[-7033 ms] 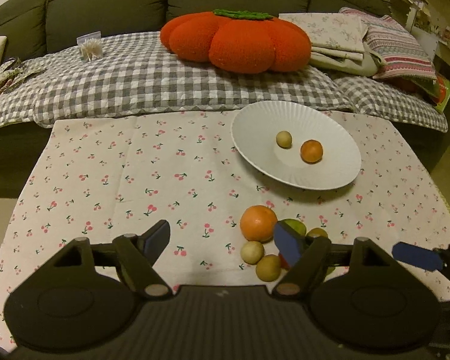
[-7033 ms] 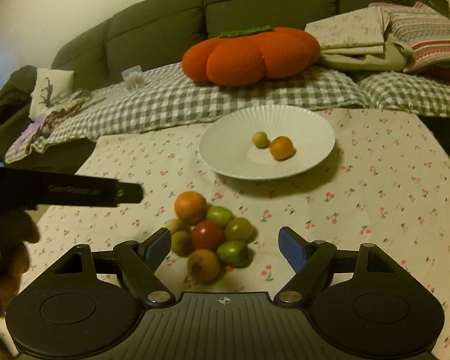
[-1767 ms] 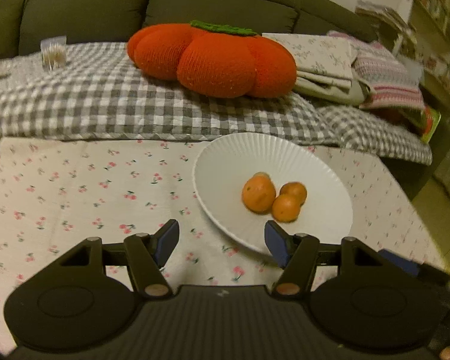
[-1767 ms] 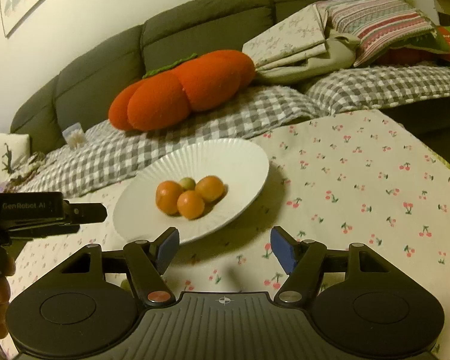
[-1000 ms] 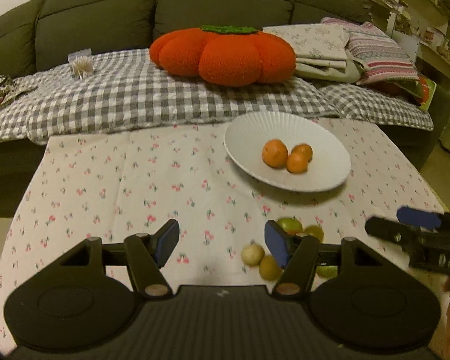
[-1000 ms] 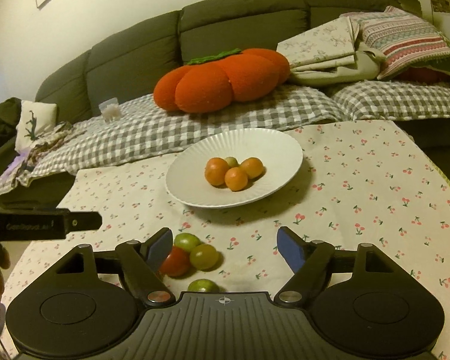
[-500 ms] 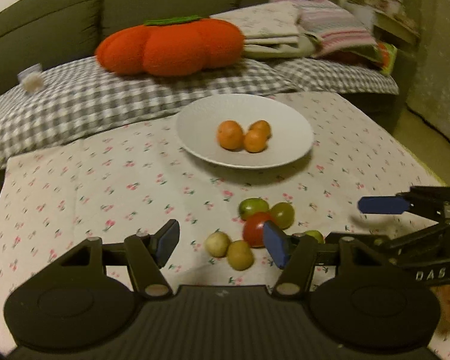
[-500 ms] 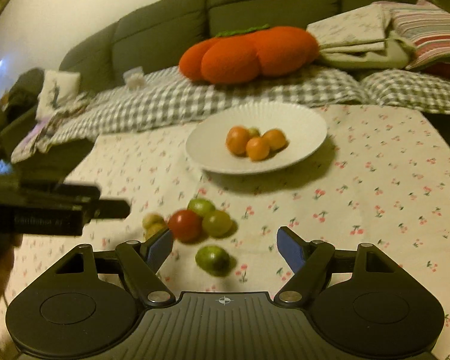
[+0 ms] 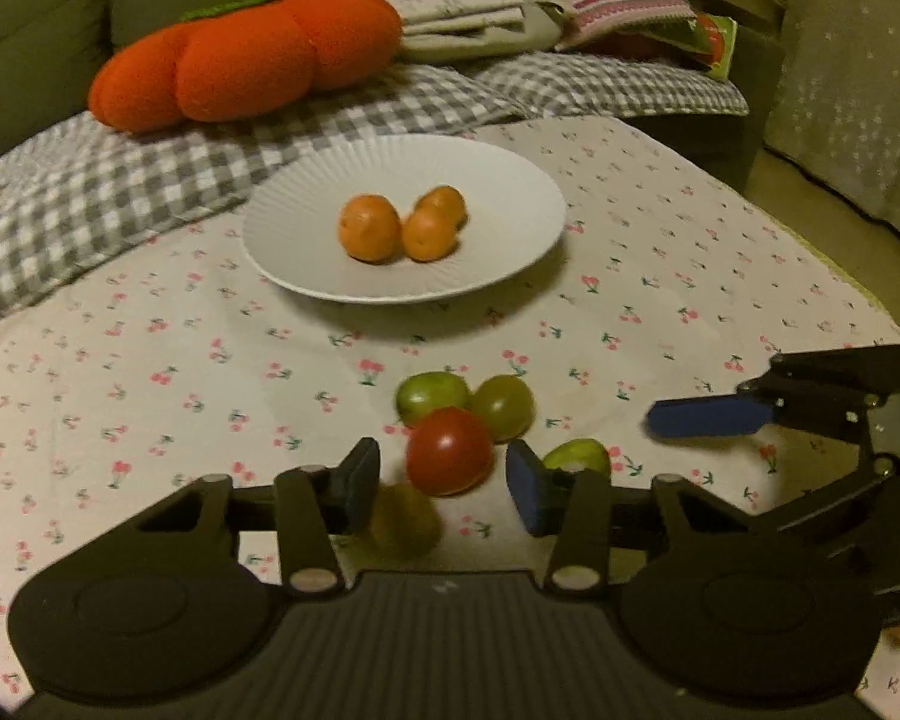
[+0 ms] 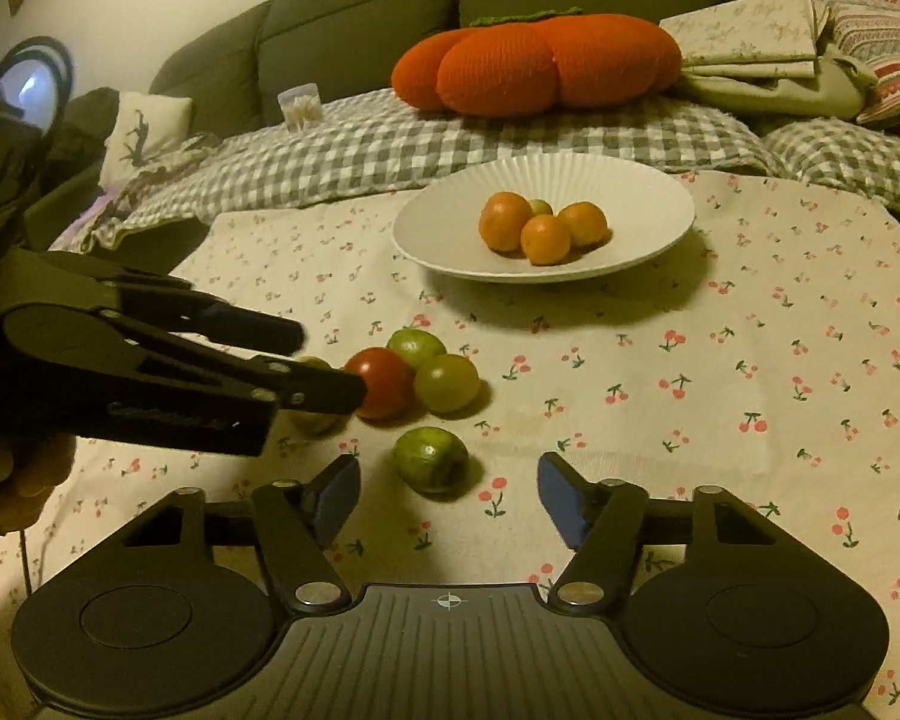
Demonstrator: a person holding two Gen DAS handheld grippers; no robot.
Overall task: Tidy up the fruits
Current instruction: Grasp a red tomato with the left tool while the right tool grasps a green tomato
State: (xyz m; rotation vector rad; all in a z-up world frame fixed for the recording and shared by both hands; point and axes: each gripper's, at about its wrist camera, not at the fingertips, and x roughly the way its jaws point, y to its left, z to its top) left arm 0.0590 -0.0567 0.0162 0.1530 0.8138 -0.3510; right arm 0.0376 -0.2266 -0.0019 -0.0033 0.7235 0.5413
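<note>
Both tools are held low over the desk, which is covered by a cream cloth printed with small cherries. The left tool has its fingers spread, and the round red tomato-like fruit sits between its tips, not gripped. Two green round fruits lie touching the red one on its far side, and a blurred yellowish fruit lies close under the left finger. The right tool is also spread wide, with a lone green fruit on the cloth just ahead of its gap, apart from the cluster. Farther back, a white ribbed plate holds three orange fruits bunched together and a small green one behind them. Beyond the desk, a plush orange pumpkin cushion rests on a grey checked blanket over the sofa.
</note>
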